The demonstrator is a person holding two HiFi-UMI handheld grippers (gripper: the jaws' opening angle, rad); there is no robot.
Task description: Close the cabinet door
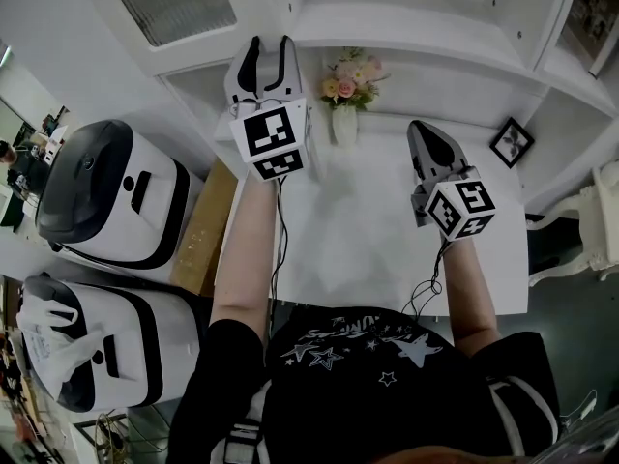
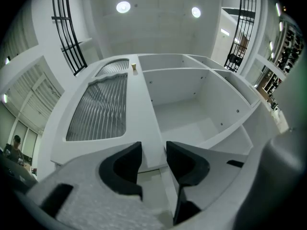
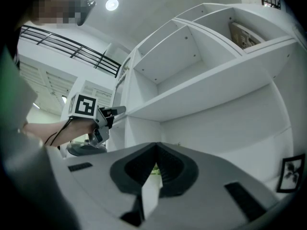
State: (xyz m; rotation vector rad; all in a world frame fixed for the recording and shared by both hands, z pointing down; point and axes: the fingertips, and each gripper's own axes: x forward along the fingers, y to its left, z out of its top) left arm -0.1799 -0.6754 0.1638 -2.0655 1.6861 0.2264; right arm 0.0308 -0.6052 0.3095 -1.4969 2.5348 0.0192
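Since the cabinet door (image 1: 174, 3) stands swung out at the upper left of the head view, away from the open cabinet (image 1: 435, 29), the left gripper (image 1: 269, 46) is held high and forward at the door's near edge. The right gripper (image 1: 421, 135) hangs lower over the white desk (image 1: 368, 240), well apart from the door and, by my reading, idle. A vase of flowers (image 1: 345, 114) stands at the back of the desk between the 2 grippers; I judge it to be clear of the door's swing.

Seen from the left gripper view, the door (image 2: 98, 107) with its ribbed glass panel fills the left side. The bare compartment (image 2: 187, 109) lies to its right. The door's white side rail, which carries a small knob (image 2: 133, 67) at its far end, runs straight down into the gap of the left gripper (image 2: 153, 152). The jaws stand partly apart, 1 on each side of the rail's lower end, and no pad visibly presses on it. That placing seems meant for nudging or lightly pinching the rail to swing the door shut.

Seen from the right gripper view, the right gripper (image 3: 154, 150) has its jaws closed tip to tip on nothing. The left gripper (image 3: 117, 110) shows at the left with its tips against the cabinet's upright edge, under a shelf (image 3: 206, 90). The door is far from the right jaws.
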